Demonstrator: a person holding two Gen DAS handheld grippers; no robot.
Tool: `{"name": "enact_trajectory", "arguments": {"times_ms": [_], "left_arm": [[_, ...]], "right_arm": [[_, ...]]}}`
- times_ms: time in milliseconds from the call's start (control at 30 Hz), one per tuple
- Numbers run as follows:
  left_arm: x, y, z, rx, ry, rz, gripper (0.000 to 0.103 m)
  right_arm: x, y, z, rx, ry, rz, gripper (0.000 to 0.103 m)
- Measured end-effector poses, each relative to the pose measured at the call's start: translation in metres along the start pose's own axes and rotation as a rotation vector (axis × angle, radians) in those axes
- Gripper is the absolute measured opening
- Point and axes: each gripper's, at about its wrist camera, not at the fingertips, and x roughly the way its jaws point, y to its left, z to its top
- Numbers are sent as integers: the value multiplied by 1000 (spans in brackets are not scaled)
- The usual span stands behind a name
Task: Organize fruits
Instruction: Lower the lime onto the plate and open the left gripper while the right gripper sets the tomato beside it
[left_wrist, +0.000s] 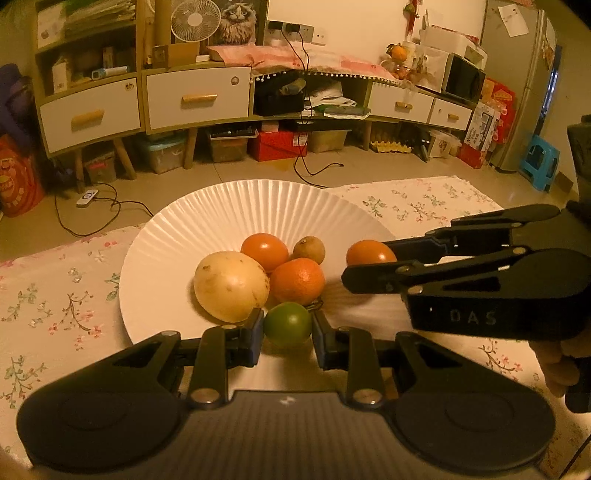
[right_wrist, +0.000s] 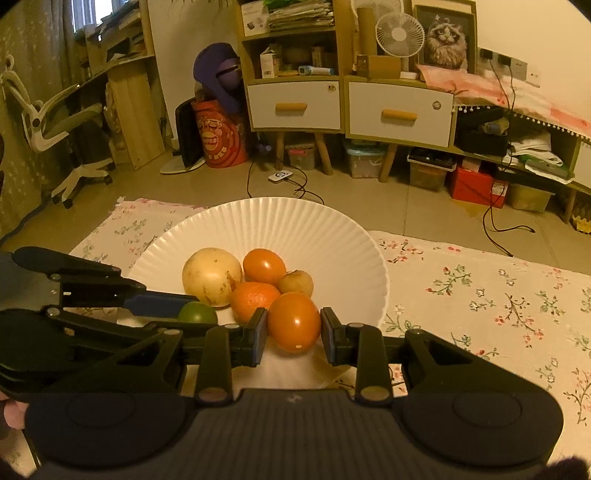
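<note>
while the left gripper (left_wrist: 287, 325) is pinching a green fruit (left_wrist: 287, 324) over the plate (left_wrist: 229, 206), the right gripper (right_wrist: 293, 325) is clamping an orange one (right_wrist: 294, 321).

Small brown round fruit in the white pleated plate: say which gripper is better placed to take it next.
Right. The right gripper sits just before the small brown round fruit, but must first release its smooth orange fruit. The left gripper, holding the green round fruit, is farther.

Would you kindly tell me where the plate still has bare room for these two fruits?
The far half of the white plate, beyond the fruit pile, is bare. The near side is crowded: the pile, the green fruit and the orange fruit sit between both hand-held grippers' fingers.
</note>
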Motion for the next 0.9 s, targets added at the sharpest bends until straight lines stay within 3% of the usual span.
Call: {"name": "enact_trajectory", "arguments": {"times_ms": [667,900], "left_arm": [[7,-2,0,17,9,8,33],[3,-4,-2,19,4,6,48]], "right_arm": [[5,-2,0,-4,14,-7,29],[-2,-3,1,20,-2,-14,39]]}}
